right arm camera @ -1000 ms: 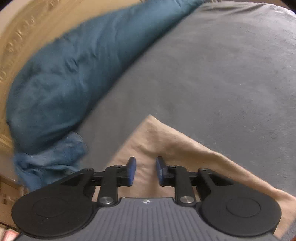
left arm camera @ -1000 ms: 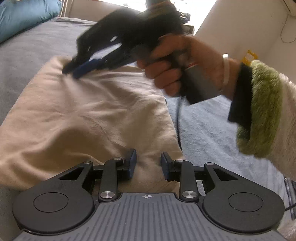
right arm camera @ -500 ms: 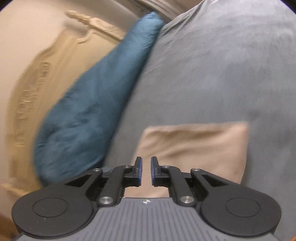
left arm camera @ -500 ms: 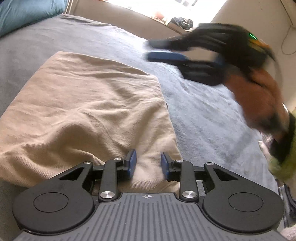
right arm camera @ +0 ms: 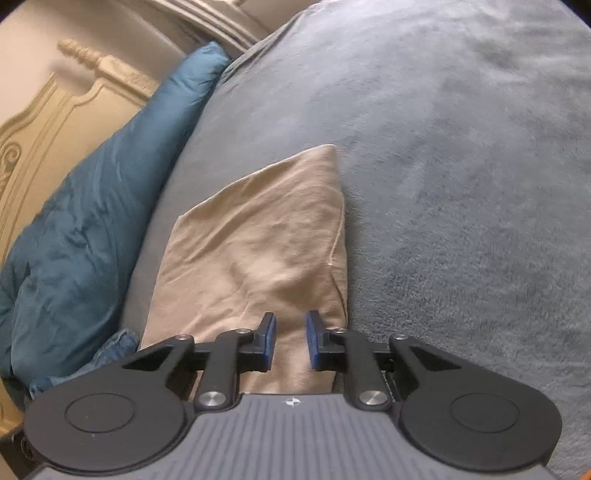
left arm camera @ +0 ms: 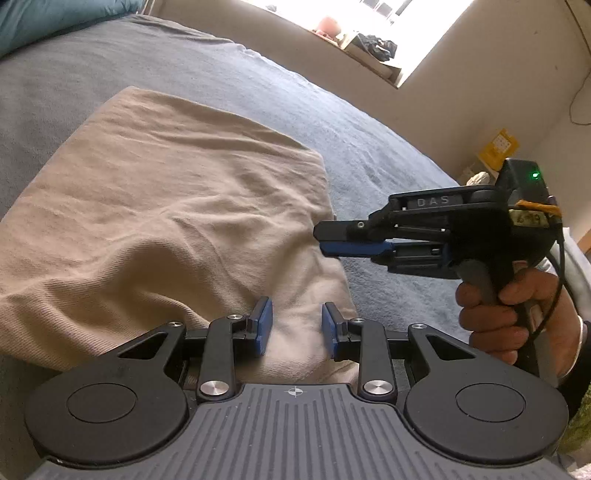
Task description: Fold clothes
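The folded beige garment [left arm camera: 177, 221] lies on the grey bedspread [left arm camera: 369, 147] of the bed, its near end running under both gripper bodies, so that edge is hidden in each view. From the right wrist the cloth [right arm camera: 258, 251] shows as a narrow folded stack with a seam along its right-hand edge; how many layers it has cannot be made out.

The left gripper [left arm camera: 293, 326] hovers over the near right corner of the garment, jaws released and parted with cloth showing in the gap; the pads do not visibly press on it. The right gripper [left arm camera: 332, 240] is seen side-on just beside the garment's right edge, gripped by a hand [left arm camera: 513, 314] cut off at the wrist by the frame. From its own camera the right gripper [right arm camera: 290, 341] has a narrow gap between the jaws, which have just been closing, with nothing pinched between them.

A teal duvet [right arm camera: 92, 221] lies bunched along the left of the bed against a cream carved headboard [right arm camera: 55, 103]; a scrap of blue cloth [right arm camera: 110, 347] peeks out beside it, mostly hidden. Beyond the bed a bright window [left arm camera: 406, 33] washes out, and the clutter on its sill is too blurred to name. A yellow item [left arm camera: 498, 147] stands by the cream wall
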Available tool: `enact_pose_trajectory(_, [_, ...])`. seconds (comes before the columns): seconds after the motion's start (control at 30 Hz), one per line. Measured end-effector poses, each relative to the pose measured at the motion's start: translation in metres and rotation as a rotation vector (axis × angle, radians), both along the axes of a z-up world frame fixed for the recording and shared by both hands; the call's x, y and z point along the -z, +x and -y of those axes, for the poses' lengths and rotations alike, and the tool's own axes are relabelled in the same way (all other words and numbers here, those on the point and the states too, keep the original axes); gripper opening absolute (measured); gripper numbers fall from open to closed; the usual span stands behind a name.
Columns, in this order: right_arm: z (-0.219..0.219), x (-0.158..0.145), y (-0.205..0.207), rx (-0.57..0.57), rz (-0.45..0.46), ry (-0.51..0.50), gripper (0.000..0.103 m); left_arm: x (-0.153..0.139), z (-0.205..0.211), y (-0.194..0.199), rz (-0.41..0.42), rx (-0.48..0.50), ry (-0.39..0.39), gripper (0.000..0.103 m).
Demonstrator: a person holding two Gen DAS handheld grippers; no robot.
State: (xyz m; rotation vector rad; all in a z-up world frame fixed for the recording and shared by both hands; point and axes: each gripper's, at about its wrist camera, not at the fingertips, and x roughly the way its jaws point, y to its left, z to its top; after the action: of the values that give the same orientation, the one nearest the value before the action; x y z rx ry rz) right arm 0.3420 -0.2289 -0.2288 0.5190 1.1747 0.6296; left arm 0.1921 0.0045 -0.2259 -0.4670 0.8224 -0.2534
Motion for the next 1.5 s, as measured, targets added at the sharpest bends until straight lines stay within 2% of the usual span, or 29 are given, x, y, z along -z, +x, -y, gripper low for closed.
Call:
enact_pose_trajectory(0.2, [-0.003,0.0,-0.001,0.002,0.039,-0.016,0.017,-0.005,-0.001,-0.001,-0.008,-0.006,-0.005,0.029])
enact_pose_trajectory(0.43, [0.014,0.013,-0.012,0.045,0.026,0.068,0.017,-0.008,0.001,-0.002,-0.013,-0.011,0.009,0.029])
enact_pose_trajectory(0.57, [0.014,0.014,-0.012,0.048,0.029,0.074,0.017,-0.017,0.002,-0.005,-0.003,-0.024,0.045,0.029])
enact_pose_trajectory(0.83, [0.012,0.016,-0.01,0.042,0.043,0.073,0.017,-0.047,-0.004,-0.016,0.12,-0.079,0.103,0.029])
enact_pose_trajectory(0.97, [0.011,0.016,-0.009,0.035,0.053,0.065,0.017,-0.043,-0.017,-0.013,0.092,-0.143,0.115,0.029])
enact_pose_trajectory(1.1, [0.011,0.015,-0.01,0.033,0.061,0.061,0.017,-0.03,-0.027,-0.008,0.017,-0.202,0.159,0.029])
enact_pose_trajectory(1.17, [0.011,0.015,-0.011,0.03,0.066,0.058,0.017,-0.021,-0.033,-0.005,-0.019,-0.212,0.149,0.029])
enact_pose_trajectory(1.5, [0.012,0.013,-0.014,0.019,0.086,0.044,0.017,-0.017,-0.035,-0.004,-0.032,-0.222,0.136,0.029])
